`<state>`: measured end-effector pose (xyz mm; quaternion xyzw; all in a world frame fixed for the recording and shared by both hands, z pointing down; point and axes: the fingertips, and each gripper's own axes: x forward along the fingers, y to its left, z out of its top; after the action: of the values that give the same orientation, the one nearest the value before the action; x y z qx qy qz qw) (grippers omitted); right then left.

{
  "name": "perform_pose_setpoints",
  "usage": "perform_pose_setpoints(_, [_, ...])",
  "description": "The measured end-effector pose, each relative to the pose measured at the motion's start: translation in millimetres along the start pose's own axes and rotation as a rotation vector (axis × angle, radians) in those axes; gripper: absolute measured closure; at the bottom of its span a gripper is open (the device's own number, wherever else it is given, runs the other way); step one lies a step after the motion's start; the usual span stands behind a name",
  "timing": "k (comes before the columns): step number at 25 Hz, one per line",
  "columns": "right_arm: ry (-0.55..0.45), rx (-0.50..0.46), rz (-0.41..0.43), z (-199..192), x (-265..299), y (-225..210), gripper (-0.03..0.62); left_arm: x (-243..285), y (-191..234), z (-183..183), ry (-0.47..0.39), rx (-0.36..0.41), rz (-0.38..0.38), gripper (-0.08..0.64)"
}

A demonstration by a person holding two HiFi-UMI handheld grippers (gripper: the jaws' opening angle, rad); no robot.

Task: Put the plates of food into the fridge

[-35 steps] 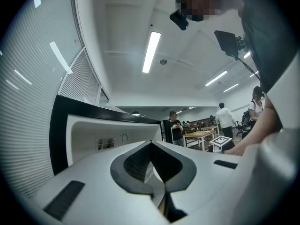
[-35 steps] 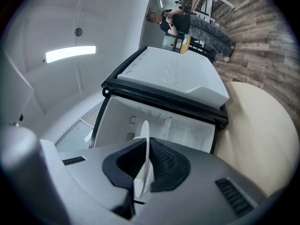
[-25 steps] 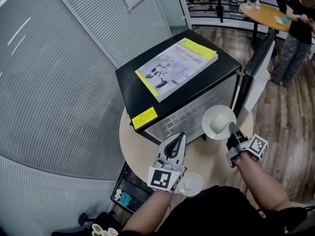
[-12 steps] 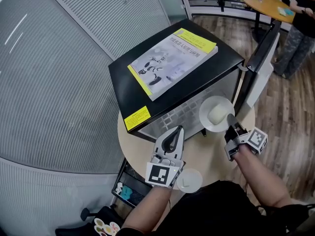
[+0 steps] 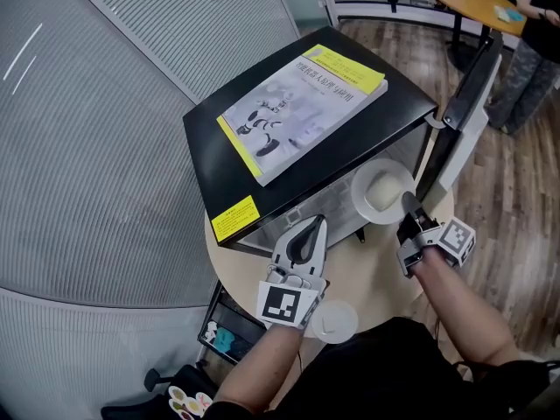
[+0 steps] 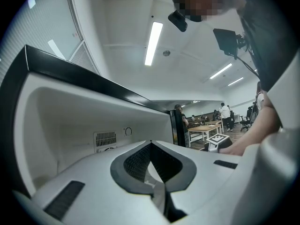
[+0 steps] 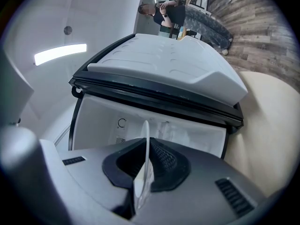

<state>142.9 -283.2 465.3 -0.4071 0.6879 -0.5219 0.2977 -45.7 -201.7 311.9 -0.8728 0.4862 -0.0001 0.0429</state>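
Your right tool (image 5: 409, 206) pinched the plate (image 5: 372, 180) by its rim at the fridge (image 5: 214, 160) mouth, over the worktop's (image 5: 372, 274) far edge. Your left tool (image 5: 305, 232) was closed and empty. That thin grip could let it tilt and spill the food (image 5: 383, 198).

Nothing legible: print on the booklet (image 5: 302, 99) atop the fridge (image 5: 217, 151) and on the yellow sticker (image 5: 234, 218) at its seven o'clock corner is too small.
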Motion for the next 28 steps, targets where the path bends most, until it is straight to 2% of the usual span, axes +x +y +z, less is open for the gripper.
perform_pose_setpoints(28, [0.008, 0.026, -0.015, 0, 56, -1, 0.574, 44, 27, -24, -0.002, -0.061, 0.010, 0.558])
